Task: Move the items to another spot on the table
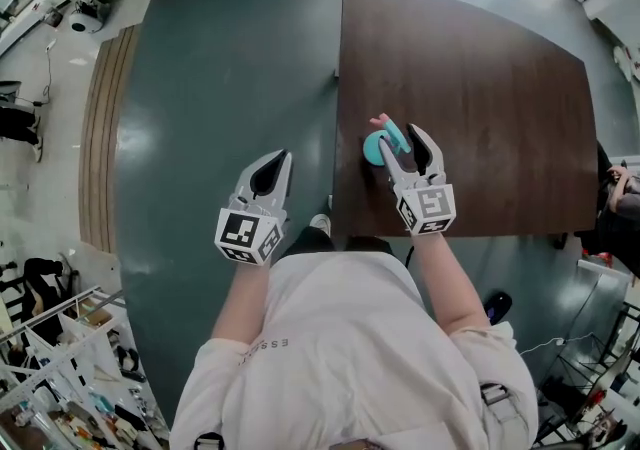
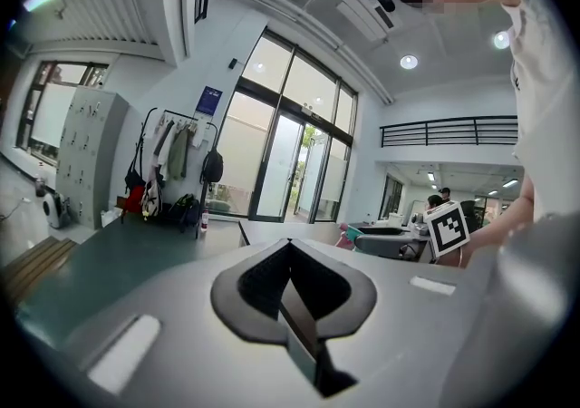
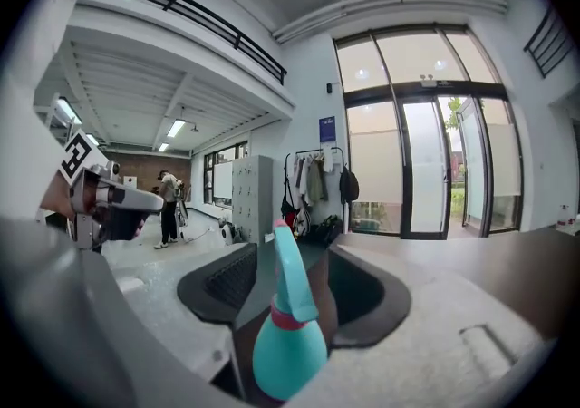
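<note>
A teal spray bottle [image 1: 377,146] with a pink collar rests on the dark brown table [image 1: 480,88], near its front left corner. My right gripper [image 1: 400,138] is open around it. In the right gripper view the bottle [image 3: 288,347] sits between the jaws, with bare table showing between it and the right-hand jaw, so the pads do not press on it. My left gripper [image 1: 272,166] is shut and empty, held over the floor to the left of the table. Its jaws meet in a point in the left gripper view [image 2: 290,281].
The table's left edge [image 1: 340,118] runs just left of the bottle. Beyond it is green floor [image 1: 220,68]. Someone sits at the table's right end [image 1: 622,188]. Racks and clutter stand at the lower left [image 1: 60,358].
</note>
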Action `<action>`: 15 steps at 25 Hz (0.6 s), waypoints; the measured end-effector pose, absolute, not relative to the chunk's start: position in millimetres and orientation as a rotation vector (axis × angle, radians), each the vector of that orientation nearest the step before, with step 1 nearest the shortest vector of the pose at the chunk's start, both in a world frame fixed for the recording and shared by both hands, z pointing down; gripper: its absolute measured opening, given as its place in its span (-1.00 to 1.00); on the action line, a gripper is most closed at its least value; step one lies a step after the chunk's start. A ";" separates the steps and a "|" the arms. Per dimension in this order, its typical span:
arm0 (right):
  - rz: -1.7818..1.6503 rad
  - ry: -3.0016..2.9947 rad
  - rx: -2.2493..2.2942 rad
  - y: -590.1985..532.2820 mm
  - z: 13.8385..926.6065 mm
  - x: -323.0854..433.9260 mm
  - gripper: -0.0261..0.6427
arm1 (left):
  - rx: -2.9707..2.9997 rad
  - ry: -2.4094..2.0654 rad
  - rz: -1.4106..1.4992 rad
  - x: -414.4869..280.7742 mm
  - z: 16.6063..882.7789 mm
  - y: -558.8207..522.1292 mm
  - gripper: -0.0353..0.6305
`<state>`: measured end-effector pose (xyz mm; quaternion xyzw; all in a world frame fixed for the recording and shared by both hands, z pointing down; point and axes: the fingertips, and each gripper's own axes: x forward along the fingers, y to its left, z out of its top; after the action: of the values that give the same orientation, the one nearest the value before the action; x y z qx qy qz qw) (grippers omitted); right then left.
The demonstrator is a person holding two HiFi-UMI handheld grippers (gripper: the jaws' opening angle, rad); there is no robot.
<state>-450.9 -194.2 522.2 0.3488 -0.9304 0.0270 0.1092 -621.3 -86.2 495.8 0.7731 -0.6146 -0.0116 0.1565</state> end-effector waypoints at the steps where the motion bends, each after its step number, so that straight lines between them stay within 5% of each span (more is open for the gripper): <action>1: 0.074 -2.741 1.046 -192.4 516.3 -449.2 -0.24 | 2.222 -1.752 -0.039 -621.9 494.1 -85.7 -0.85; 6: 0.097 -2.715 1.166 -172.1 489.5 -422.8 -0.31 | 2.262 -1.679 -0.047 -611.8 485.6 -79.0 -0.85; 11: 0.108 -2.690 1.255 -157.2 474.6 -375.2 -0.85 | 2.322 -1.615 -0.038 -573.3 478.3 -83.2 -0.85; 15: 0.143 -2.688 1.252 -149.5 481.4 -326.5 -0.94 | 2.369 -1.580 -0.015 -520.4 472.6 -84.6 -0.85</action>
<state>-326.5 -149.5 481.4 0.4201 -0.9021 0.0480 0.0861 -520.4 -84.6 472.6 0.8229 -0.5489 -0.0053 0.1466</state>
